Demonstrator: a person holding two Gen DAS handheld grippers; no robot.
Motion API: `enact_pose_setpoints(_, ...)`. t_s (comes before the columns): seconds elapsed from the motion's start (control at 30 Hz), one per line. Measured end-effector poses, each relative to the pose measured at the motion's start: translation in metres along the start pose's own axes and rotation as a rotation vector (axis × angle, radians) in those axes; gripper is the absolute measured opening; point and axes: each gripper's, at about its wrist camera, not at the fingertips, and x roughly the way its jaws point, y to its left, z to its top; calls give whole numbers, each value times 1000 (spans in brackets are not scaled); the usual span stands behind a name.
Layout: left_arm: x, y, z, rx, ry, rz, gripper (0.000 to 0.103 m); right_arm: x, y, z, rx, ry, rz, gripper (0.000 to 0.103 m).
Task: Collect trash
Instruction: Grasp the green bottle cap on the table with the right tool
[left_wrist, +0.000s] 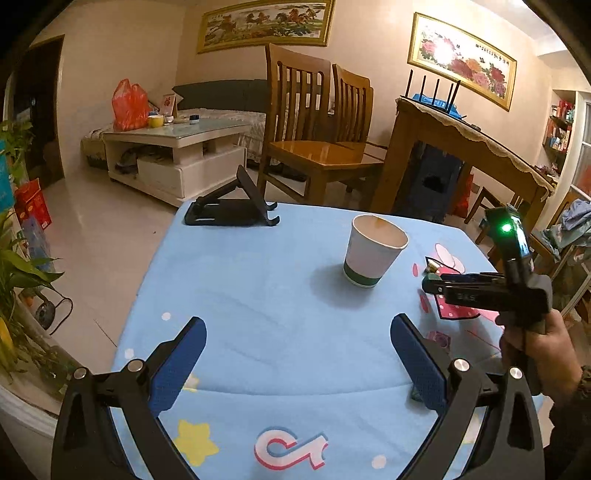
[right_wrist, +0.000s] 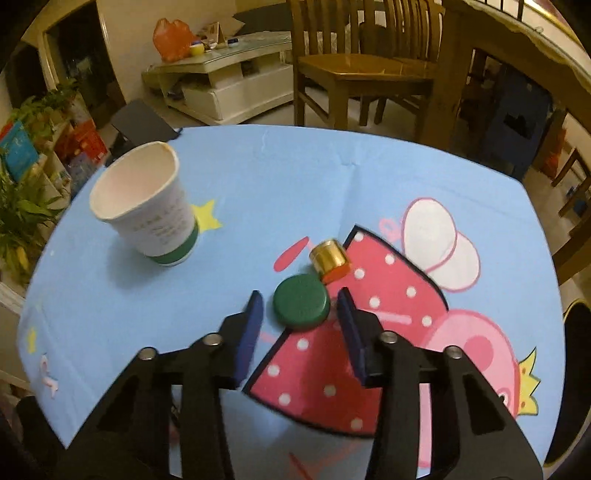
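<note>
A white paper cup (left_wrist: 375, 251) with a green band stands upright on the blue cartoon tablecloth (left_wrist: 258, 295); it also shows in the right wrist view (right_wrist: 147, 206). A green round cap (right_wrist: 301, 302) lies flat on the cloth between the fingers of my right gripper (right_wrist: 301, 297), which is open; small gaps show on both sides of the cap. A small gold cap (right_wrist: 328, 254) with a red piece lies just beyond it. My left gripper (left_wrist: 297, 328) is open wide and empty, low over the cloth near the front. The right gripper (left_wrist: 428, 284) shows at the right in the left wrist view.
A black folding phone stand (left_wrist: 232, 210) sits at the table's far left corner. Beyond the table stand wooden chairs (left_wrist: 317, 125), a wooden table (left_wrist: 469, 147) and a white coffee table (left_wrist: 173, 147). Plants (left_wrist: 14, 258) stand at the left.
</note>
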Motion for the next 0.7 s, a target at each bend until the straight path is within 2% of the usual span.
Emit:
enact_pose_setpoints(0.07,2,0,0,-2,7,-6,96,3,3,1,-12,2,-24,32)
enact_pose_setpoints(0.2,5,-4,0,5,14,-10,96,2,8,-8,-61,17,-29,32)
enact_pose_setpoints(0.3,6,-10,0,28,15,-3,96,-13,9,-30,-111,28,-21,32)
enact_pose_setpoints(0.4,5,-29,1,82,12,-26,96,-35,-10,-54,-72,25,-4,32)
enact_pose_setpoints(0.5,10,-73,11,148,27,-137,96,-60,-60,-76,74,5,42,32)
enact_pose_setpoints(0.57,19,-113,22,232,37,-228,96,-77,-96,-88,168,-42,63,32)
enact_pose_setpoints(0.7,62,-174,39,402,106,-363,96,-95,-148,-108,331,-119,98,32)
